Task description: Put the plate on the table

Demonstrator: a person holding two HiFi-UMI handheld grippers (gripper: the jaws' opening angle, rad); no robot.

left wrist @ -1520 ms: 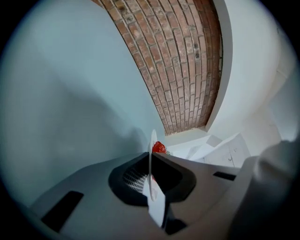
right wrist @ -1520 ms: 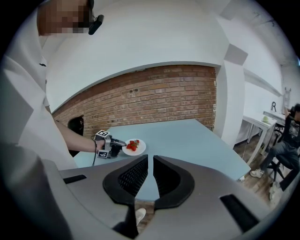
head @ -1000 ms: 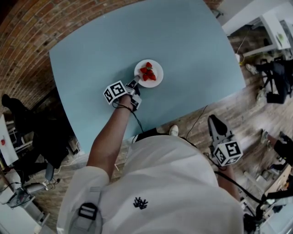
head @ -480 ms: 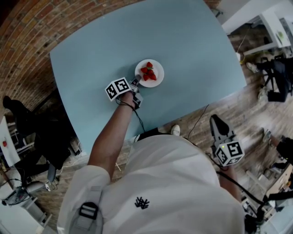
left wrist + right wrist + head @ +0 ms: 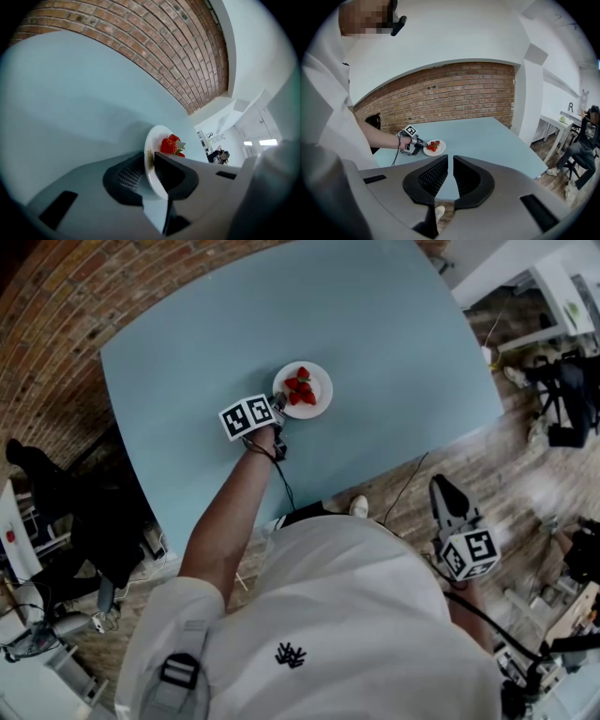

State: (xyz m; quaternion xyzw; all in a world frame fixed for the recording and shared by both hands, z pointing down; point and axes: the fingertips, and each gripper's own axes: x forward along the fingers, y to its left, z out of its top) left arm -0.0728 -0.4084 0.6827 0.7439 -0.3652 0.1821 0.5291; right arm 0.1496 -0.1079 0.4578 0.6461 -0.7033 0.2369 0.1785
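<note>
Filling the upper middle of the head view, the pale blue table bore the white plate near its centre, seemingly resting flat. The left gripper had its jaws clamped on the plate's near rim. The right gripper, at lower right, hung off the table, jaws nearly together on nothing. Strawberries lay on the plate. By my judgement, only the release was left.

Small round white plate holding red strawberries, flat on pale blue table
</note>
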